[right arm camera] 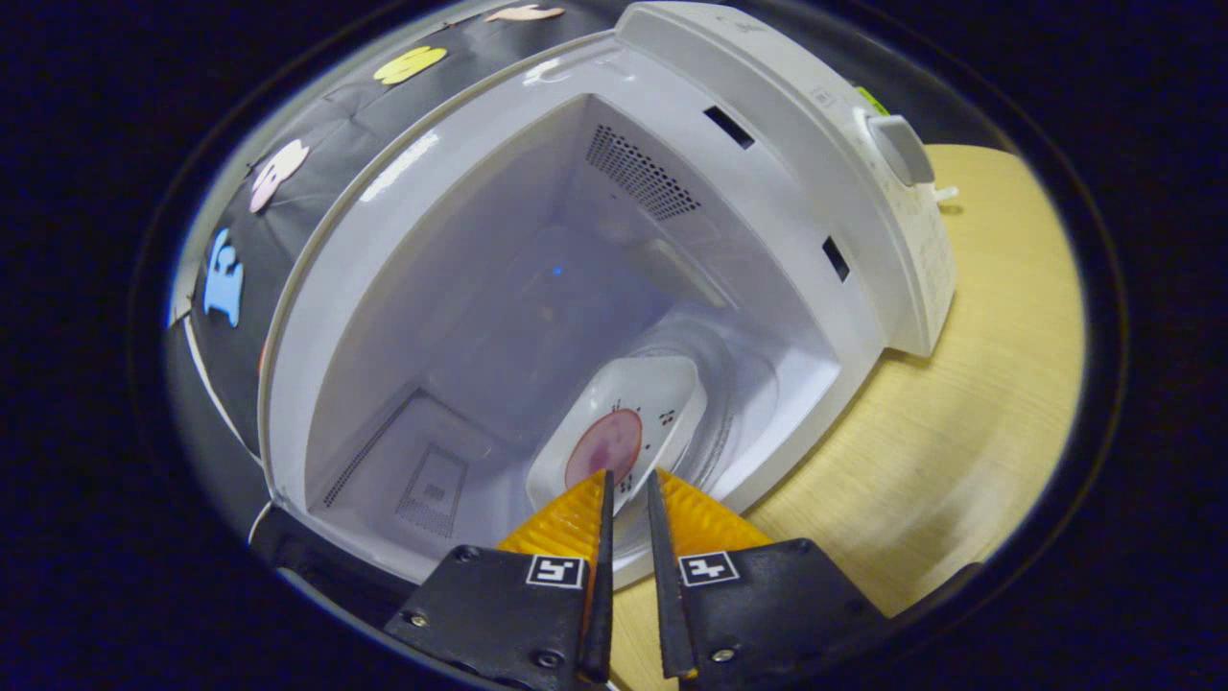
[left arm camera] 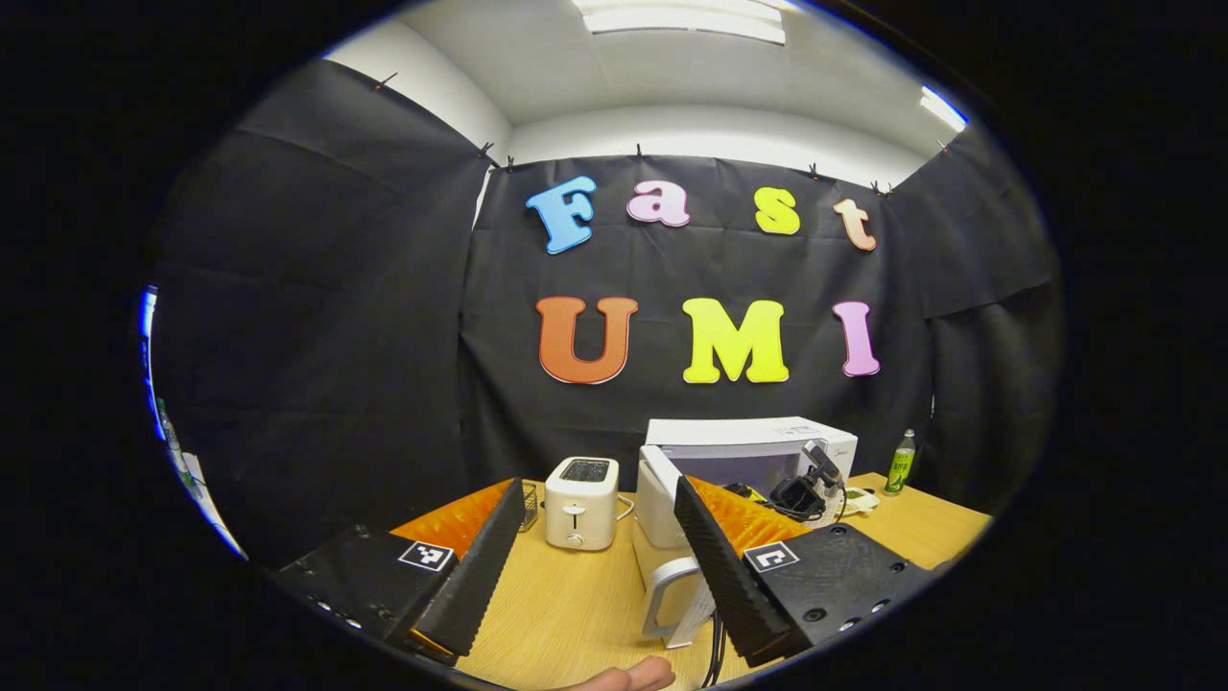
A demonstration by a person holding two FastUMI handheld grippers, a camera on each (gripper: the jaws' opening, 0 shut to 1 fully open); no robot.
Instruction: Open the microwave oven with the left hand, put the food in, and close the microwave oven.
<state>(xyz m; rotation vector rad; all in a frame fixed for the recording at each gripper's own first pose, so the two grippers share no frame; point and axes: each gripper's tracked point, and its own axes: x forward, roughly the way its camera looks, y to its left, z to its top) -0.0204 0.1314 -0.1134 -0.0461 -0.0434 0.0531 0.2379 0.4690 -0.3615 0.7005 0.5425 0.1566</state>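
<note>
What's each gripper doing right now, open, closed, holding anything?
Left gripper: open, holding nothing, back from the microwave.
Right gripper: closed on the rim of the food dish, inside the open microwave.

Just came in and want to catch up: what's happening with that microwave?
A person is loading food into the microwave, a claw in each hand. Its door is swung open. The right claw grips the edge of a white dish with a round pinkish piece on it, already inside the oven. The left claw is open over the wooden table, holding nothing, near the toaster. The door is not yet closed.
</note>
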